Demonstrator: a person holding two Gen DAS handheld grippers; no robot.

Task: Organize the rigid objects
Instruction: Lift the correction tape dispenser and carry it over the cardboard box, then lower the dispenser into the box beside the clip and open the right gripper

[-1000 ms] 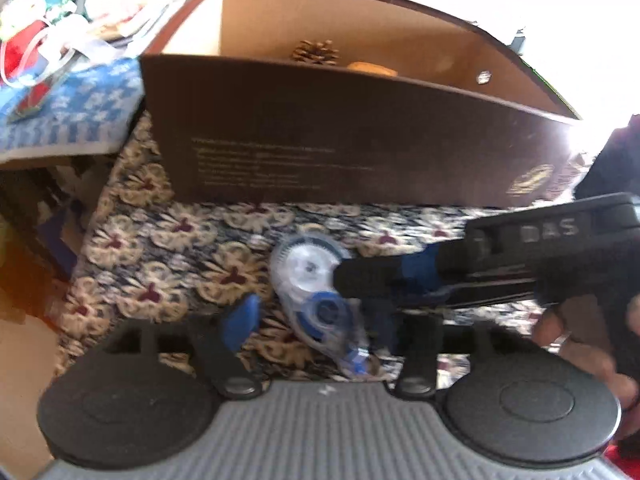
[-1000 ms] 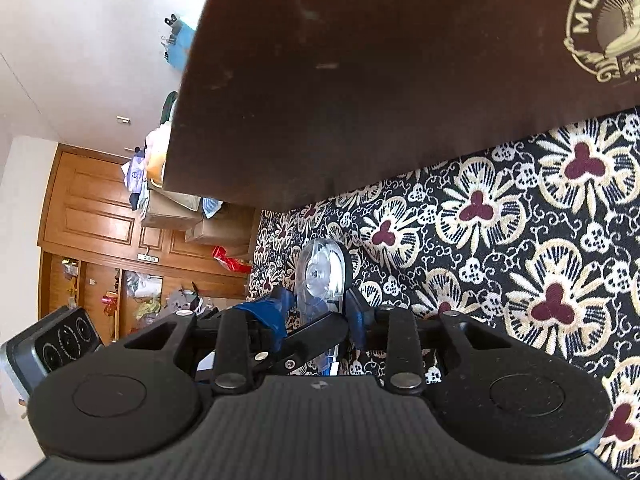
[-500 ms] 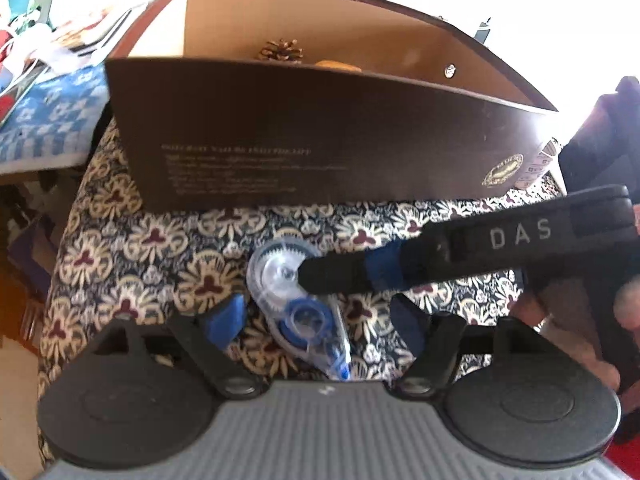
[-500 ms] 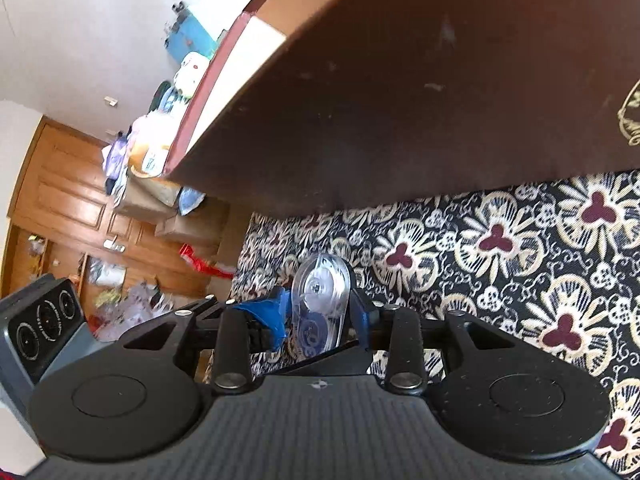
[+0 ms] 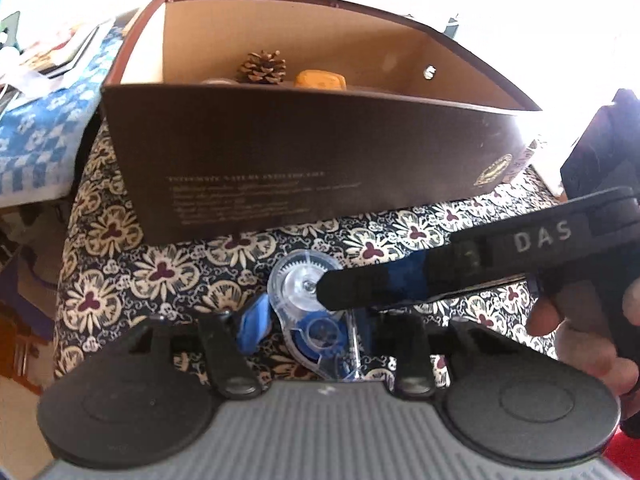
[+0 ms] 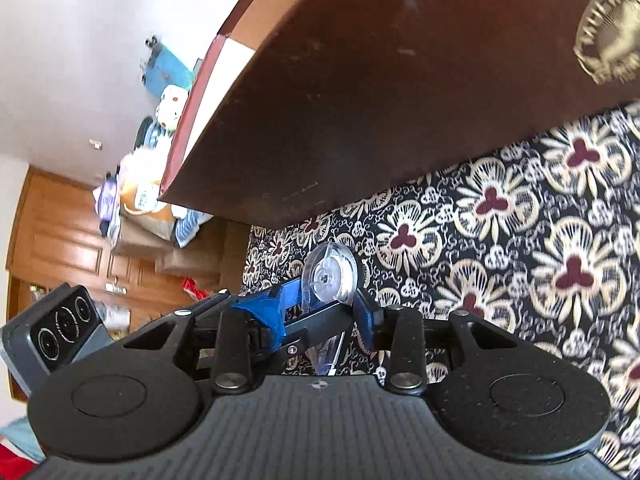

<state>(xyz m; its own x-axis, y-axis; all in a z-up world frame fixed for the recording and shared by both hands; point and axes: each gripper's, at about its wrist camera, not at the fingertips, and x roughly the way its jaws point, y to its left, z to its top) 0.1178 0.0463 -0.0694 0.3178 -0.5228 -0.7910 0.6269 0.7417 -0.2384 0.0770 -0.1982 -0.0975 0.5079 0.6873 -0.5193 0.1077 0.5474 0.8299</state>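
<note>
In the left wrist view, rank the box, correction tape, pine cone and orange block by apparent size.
1. Box
2. Correction tape, though nearness to the camera inflates it
3. Pine cone and orange block: alike, unranked

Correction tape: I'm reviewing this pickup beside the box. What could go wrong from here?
1. The right gripper pinches the correction tape across its slick clear faces; it may pivot or slip.
2. The brown box has a tall front wall ahead; the tape could clip its rim.
3. The left gripper flanks the same tape, so the fingers could collide.
</note>
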